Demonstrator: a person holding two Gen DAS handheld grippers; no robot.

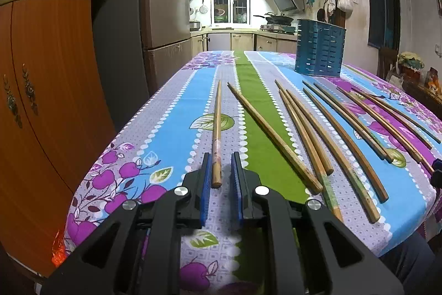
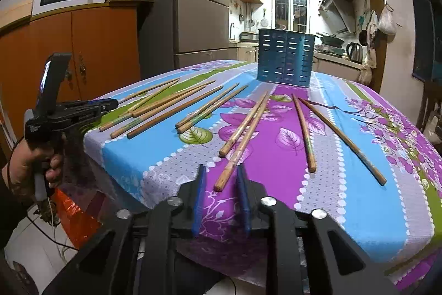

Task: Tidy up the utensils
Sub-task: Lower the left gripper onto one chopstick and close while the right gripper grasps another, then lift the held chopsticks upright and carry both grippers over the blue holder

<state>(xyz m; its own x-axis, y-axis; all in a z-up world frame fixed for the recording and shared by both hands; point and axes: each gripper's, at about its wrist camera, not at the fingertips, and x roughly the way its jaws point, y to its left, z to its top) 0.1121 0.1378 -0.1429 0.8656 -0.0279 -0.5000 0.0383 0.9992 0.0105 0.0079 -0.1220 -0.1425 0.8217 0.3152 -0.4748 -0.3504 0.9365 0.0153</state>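
Straddling the near end of a chopstick, our left gripper (image 1: 221, 166) has its blue pads spread, one on each side of the leftmost chopstick (image 1: 217, 129) without pinching it; we cannot tell whether a pad touches the wood. That stick lies flat on the flowered tablecloth (image 1: 171, 113), pointing away toward the far edge, pale brown with a faded printed band near its thick end. Our right gripper (image 2: 219, 179) is likewise spread, and the thick end of another chopstick (image 2: 243, 140) lies between its pads, not clamped. This one runs far and slightly right, just beside a shorter-looking neighbour (image 2: 243, 124) on the purple stripe.

Outward from the tongs, the other chopsticks (image 1: 326, 135) lie loose in rough pairs across the cloth, fanned from left to right, some darker brown, some with greenish bands near the thick ends. Two more (image 2: 326, 135) lie to the right of our right gripper, well apart at their near ends.

At the far side stands the blue slotted holder (image 2: 286, 57), upright on the cloth; we cannot see inside it from either view, and no stick shows above its rim
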